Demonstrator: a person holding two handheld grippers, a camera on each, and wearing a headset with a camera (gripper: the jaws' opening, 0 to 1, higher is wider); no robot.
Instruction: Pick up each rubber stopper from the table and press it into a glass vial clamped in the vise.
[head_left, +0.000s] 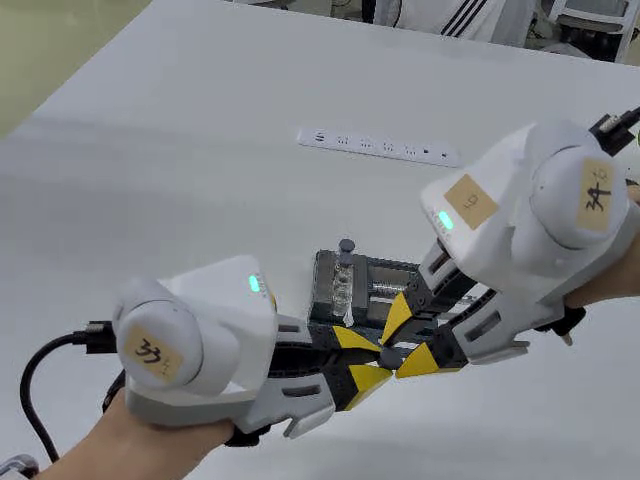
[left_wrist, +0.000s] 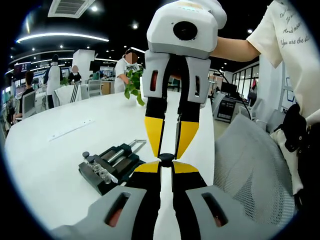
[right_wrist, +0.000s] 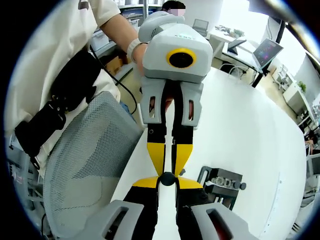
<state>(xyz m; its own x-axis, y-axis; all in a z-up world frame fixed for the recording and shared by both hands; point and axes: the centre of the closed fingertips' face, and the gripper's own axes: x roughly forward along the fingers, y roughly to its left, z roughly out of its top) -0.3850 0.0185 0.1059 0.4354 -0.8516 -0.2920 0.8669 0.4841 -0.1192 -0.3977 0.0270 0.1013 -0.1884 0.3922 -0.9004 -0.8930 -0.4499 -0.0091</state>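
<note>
White power strip (head_left: 378, 146) lying flat, grey mesh chair (right_wrist: 85, 165) close by — a potted plant (left_wrist: 134, 85), perhaps — far back.

Each tool has a white housing, grey frame and black jaws tipped yellow. The left tool (head_left: 378, 360) carries a tan tag (head_left: 152, 352) marked 33 (handwritten), a green light (head_left: 254, 284) and, at its rear, a black cable (head_left: 40, 370). The right tool (head_left: 398, 352) is tagged 34. White lettered T-shirt (left_wrist: 292, 60).

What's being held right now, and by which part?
A small dark rubber stopper, pinched across its body at the meeting jaw tips of the left gripper and right gripper.
</note>
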